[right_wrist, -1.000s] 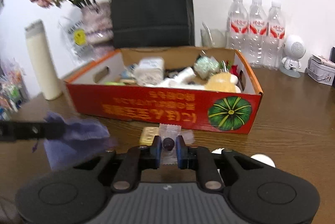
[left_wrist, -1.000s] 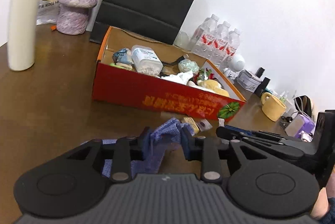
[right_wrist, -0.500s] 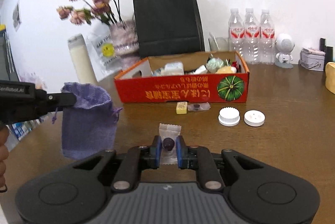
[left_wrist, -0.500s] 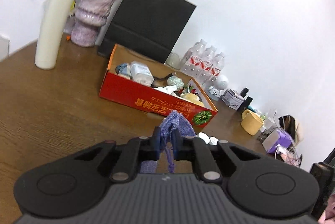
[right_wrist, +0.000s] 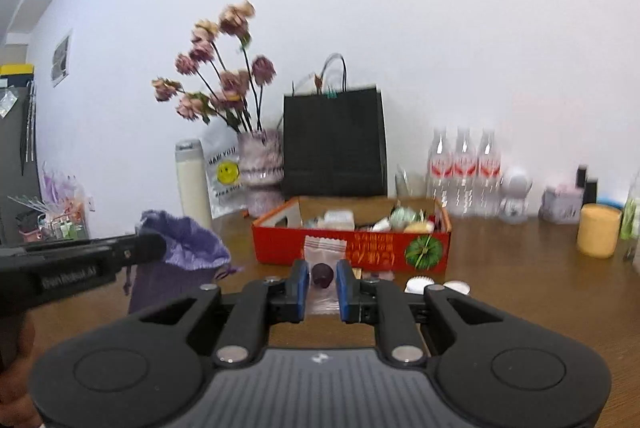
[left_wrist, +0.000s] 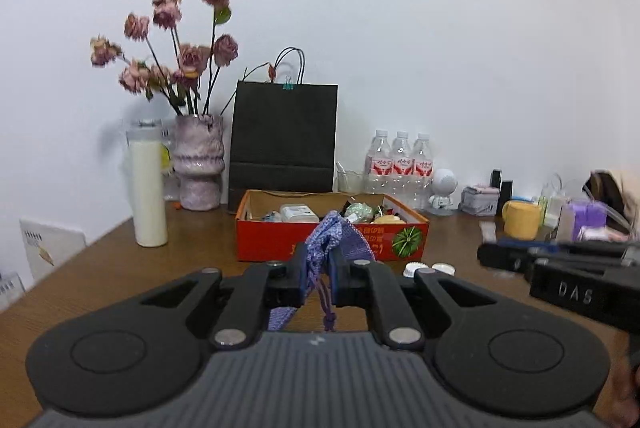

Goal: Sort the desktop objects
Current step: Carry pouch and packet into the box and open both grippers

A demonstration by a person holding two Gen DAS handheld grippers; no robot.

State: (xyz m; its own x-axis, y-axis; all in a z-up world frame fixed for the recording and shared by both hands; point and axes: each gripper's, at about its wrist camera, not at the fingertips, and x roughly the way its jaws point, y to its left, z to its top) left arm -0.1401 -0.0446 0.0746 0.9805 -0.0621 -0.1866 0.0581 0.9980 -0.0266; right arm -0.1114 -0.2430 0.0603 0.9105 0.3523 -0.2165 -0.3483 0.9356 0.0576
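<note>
Purple cloth pouch point(right_wrist: 176, 256) hangs in the air from the left gripper point(left_wrist: 319, 278), pinched at its rim, mouth gaping upward. Right gripper point(right_wrist: 322, 286) is clamped on a wrapped candy point(right_wrist: 323, 268), dark sweet in a clear wrapper, held above the table point(right_wrist: 520, 292) in front of the red box point(right_wrist: 352, 248).

Likely step: drop the candy into the pouch. To do it well, bring the candy right over the open mouth, lower it past the rim before letting go, and keep the pouch steady with the mouth up. Soft fabric may sag shut, so aim for the widest part of the opening.

Both jaws are nearly closed, each gripping its item. Two white caps point(right_wrist: 436, 284) lie loose near the box.
</note>
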